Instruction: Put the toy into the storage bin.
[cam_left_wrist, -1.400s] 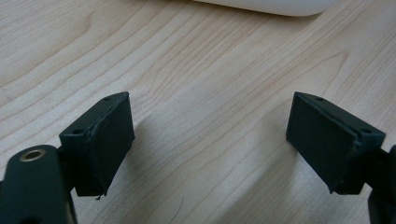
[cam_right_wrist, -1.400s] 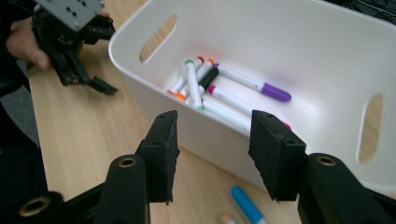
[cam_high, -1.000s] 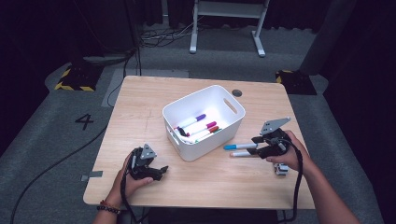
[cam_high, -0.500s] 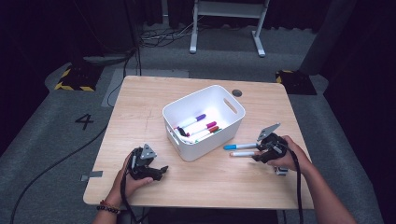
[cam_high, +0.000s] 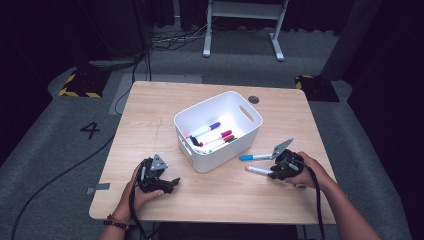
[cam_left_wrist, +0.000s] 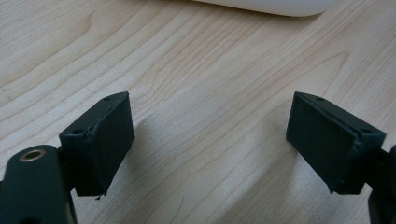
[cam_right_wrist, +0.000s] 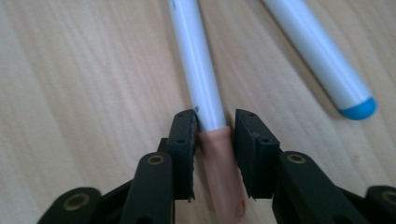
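Note:
Two white markers lie on the wooden table right of a white bin. One has a blue end; the other has a peach-pink cap. My right gripper is low on the table. Its jaws have just been closing and now pinch the peach-capped marker where cap meets barrel. At the front left my left gripper rests on the table, open, with bare wood between its pads.
The bin holds several markers with purple, red and dark caps. A small round grommet sits in the table's far right. Beyond the table are floor cables and a white frame stand.
My right gripper has come down to the tabletop and its jaws have narrowed around the peach-capped marker. The left gripper has stayed where it was.

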